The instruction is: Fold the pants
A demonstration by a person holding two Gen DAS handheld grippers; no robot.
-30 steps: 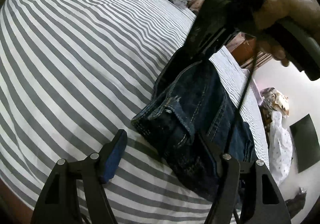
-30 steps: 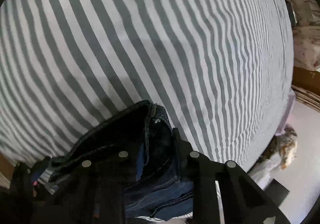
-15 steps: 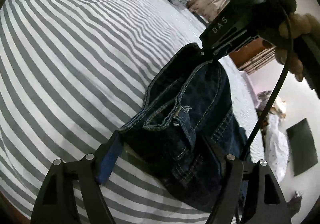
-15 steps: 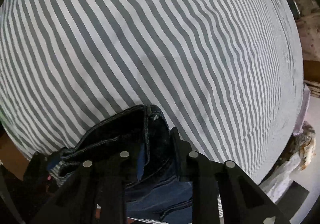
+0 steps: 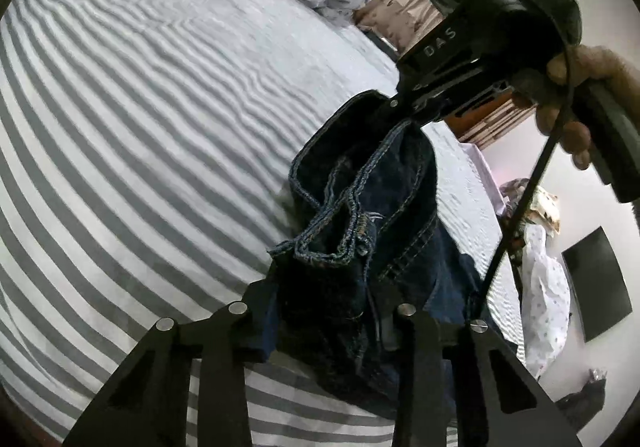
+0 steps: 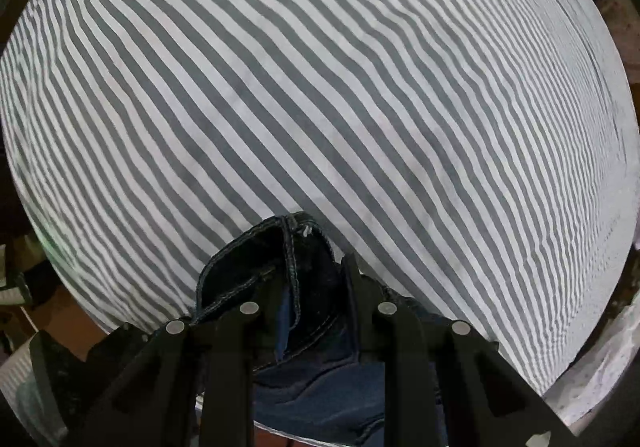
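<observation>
Here, you are gripping the jeans' (image 5: pixel 384 183) waistband with both the left claw (image 5: pixel 328 311) and right claw (image 6: pixel 316 299), lifting it above the striped bed (image 5: pixel 160 127) to spread the fabric.

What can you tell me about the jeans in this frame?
The jeans are dark blue denim with pale contrast stitching along waistband and seams. They are bunched, lifted off the striped bed. The left gripper is shut on one part of the waistband; the right gripper is shut on another. The rest hangs down toward the bed.
</observation>
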